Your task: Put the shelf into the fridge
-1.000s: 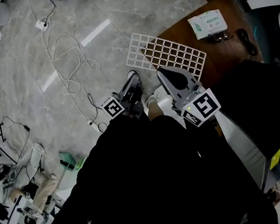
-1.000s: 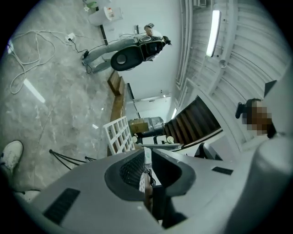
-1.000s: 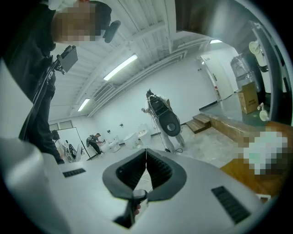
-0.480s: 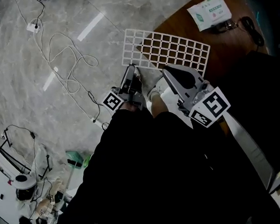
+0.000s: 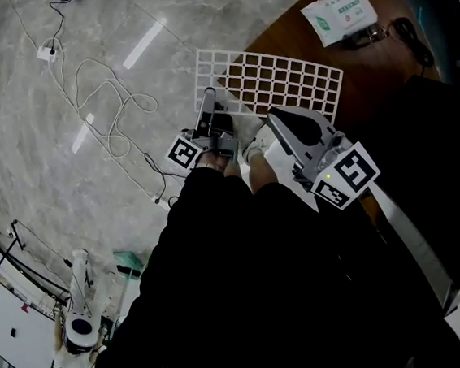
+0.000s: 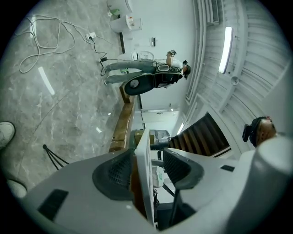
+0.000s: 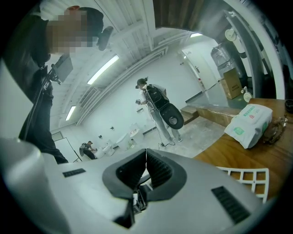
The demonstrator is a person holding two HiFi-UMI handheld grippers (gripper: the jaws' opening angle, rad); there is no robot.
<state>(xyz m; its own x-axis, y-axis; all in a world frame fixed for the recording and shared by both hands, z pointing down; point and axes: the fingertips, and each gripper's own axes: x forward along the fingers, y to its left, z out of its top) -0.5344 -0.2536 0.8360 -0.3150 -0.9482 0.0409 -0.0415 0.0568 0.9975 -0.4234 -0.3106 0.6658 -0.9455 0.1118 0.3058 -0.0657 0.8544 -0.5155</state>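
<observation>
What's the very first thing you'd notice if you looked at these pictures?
The big white grid shelf, lying on the brown wooden table with one corner sticking out over the grey marble floor. Next, the left claw: its jaws have just been opening, and the shelf's edge stands between them. A white-and-green tissue pack sits further back on the table.

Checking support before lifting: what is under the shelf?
Through the shelf's cells: table under its right part, floor under its left. The right gripper hides part of the near edge.
</observation>
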